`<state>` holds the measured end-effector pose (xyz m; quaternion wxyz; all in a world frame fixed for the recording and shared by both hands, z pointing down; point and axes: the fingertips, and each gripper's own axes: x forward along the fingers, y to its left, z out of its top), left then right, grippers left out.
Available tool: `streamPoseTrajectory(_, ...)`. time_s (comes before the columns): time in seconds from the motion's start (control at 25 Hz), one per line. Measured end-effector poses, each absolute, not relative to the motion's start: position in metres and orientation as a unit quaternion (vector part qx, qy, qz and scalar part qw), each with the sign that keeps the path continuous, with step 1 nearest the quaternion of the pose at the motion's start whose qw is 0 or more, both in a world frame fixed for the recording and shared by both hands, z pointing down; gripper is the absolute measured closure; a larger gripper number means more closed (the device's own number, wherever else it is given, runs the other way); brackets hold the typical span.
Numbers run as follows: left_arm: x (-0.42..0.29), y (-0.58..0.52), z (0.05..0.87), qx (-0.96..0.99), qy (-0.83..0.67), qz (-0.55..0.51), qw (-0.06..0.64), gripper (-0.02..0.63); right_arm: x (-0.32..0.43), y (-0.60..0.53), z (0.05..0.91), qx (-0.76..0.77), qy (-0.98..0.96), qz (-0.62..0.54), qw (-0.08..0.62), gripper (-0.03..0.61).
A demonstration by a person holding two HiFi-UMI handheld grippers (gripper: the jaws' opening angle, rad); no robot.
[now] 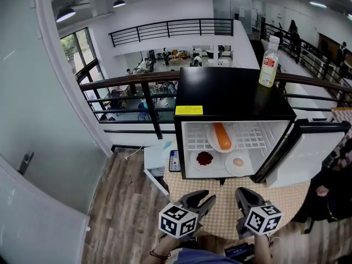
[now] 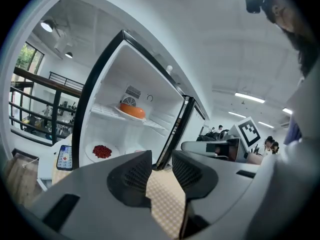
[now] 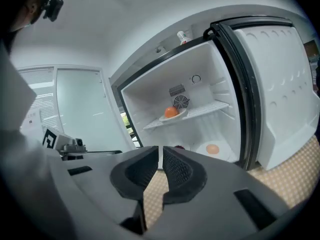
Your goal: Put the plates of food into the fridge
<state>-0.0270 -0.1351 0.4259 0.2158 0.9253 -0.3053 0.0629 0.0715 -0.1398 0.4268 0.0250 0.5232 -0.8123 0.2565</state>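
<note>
The small black fridge (image 1: pixel 231 95) stands open on the checked tablecloth. On its wire shelf lies a plate with a long orange food (image 1: pixel 221 136). On the fridge floor sit a plate of red food (image 1: pixel 204 159) and a plate with a pale round food (image 1: pixel 238 162). Both grippers hang in front of the fridge, clear of the plates. My left gripper (image 1: pixel 204 198) (image 2: pixel 161 156) is open with nothing between its jaws. My right gripper (image 1: pixel 246 194) (image 3: pixel 161 151) has its jaws down to a thin slit, empty. The right gripper view shows the orange food's plate (image 3: pixel 172 113) and the pale food's plate (image 3: pixel 213 149).
The fridge door (image 1: pixel 308 153) swings out to the right. A clear bottle with a red label (image 1: pixel 269 62) stands on the fridge top. A phone (image 1: pixel 174 160) lies on a white ledge left of the fridge. A dark railing (image 1: pixel 137 81) runs behind.
</note>
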Motion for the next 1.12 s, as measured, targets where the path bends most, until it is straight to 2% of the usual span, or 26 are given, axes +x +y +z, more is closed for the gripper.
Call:
streamPoseTrajectory(0.56, -0.013, -0.010, 0.445, 0.918, -0.326, 0.049, 0.222, 0.522, 0.066, 0.006, 0.453, 0.479, -0.830, 0.284, 0.038, 0.543)
streamPoseTrajectory(1.12, -0.033, 0.035, 0.445, 0.907, -0.356, 0.022, 0.223, 0.525, 0.048, 0.051, 0.462, 0.441, -0.852, 0.279, 0.048, 0.543)
